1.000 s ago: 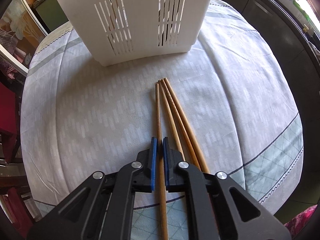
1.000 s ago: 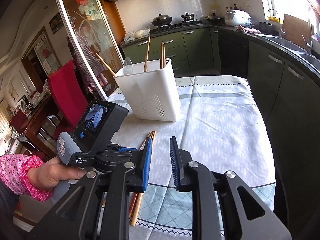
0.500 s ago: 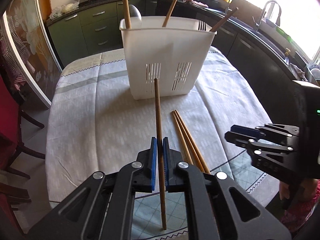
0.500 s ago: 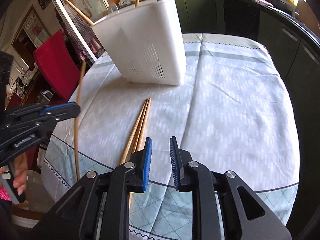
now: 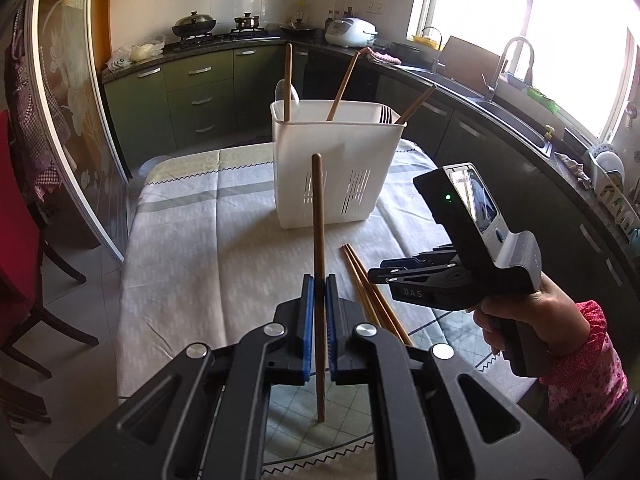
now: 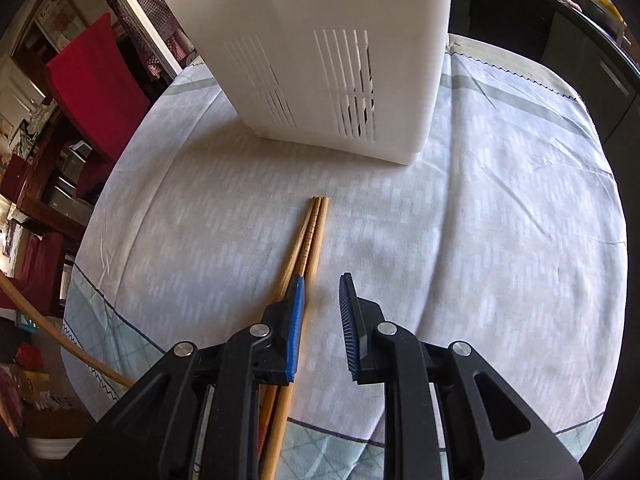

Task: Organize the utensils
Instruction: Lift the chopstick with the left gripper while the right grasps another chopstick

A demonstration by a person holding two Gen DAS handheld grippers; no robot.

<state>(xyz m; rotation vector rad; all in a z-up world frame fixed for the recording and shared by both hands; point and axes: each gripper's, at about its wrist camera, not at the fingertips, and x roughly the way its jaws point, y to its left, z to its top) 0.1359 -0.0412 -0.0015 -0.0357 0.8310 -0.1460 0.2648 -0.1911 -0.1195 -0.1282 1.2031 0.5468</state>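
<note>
My left gripper [image 5: 319, 312] pinches one chopstick [image 5: 318, 220] upright at frame centre. My right gripper [image 6: 320, 320], jaws slightly apart and empty, hangs over the table chopsticks [image 6: 308, 236] below the white holder [image 6: 320, 60]. Off-centre, it may scatter them.

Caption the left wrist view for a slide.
Left gripper clamps a brown wooden chopstick before the white slotted plastic utensil holder.
</note>
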